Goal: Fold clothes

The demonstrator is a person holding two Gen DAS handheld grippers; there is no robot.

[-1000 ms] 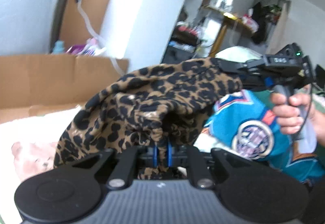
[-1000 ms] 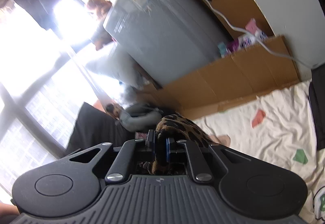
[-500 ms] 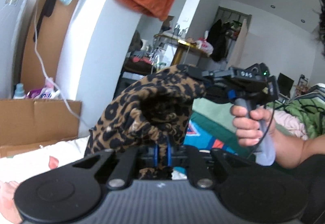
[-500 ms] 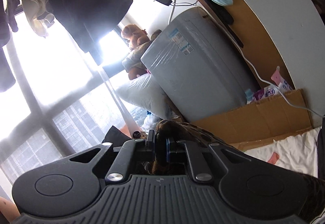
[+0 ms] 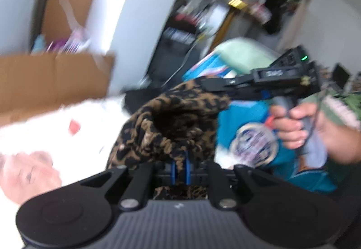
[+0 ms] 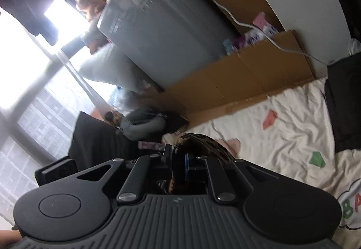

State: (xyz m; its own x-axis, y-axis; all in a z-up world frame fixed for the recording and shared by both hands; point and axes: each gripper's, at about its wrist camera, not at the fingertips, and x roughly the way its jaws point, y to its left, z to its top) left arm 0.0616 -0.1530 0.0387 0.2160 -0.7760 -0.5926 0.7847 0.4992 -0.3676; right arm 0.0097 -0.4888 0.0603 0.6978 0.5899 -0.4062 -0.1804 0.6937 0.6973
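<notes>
Both grippers have hold of the same leopard cloth (image 5: 171, 122), which hangs bunched in the air between them, above a white sheet (image 6: 293, 127).

The left gripper (image 5: 179, 166) has its blue pads (image 5: 172, 168) pinched nearly together, with a gathered fold of the cloth caught between them. From there the fabric rises in a dark, crumpled mound and stretches up and to the right. The whole left view is smeared with blur, so finer folds are hard to make out.

The right gripper (image 5: 212, 87) shows in that same view as a black tool with a green light, its tips clamped on the far upper edge of the cloth. The right hand (image 5: 315, 133) wraps around its grey handle. In the right wrist view the cloth is squeezed in the narrow gap of the right gripper's fingers and spills out ahead over them.

Behind the cloth lies a teal jersey (image 5: 248, 127) with a round badge, on the right side of the sheet. A cardboard wall (image 6: 243, 75) stands along the sheet's far edge, with a grey appliance (image 6: 162, 30) behind it and a white cable (image 6: 248, 23) trailing over the cardboard. Bright windows (image 6: 33, 68) fill the left of the right wrist view.
</notes>
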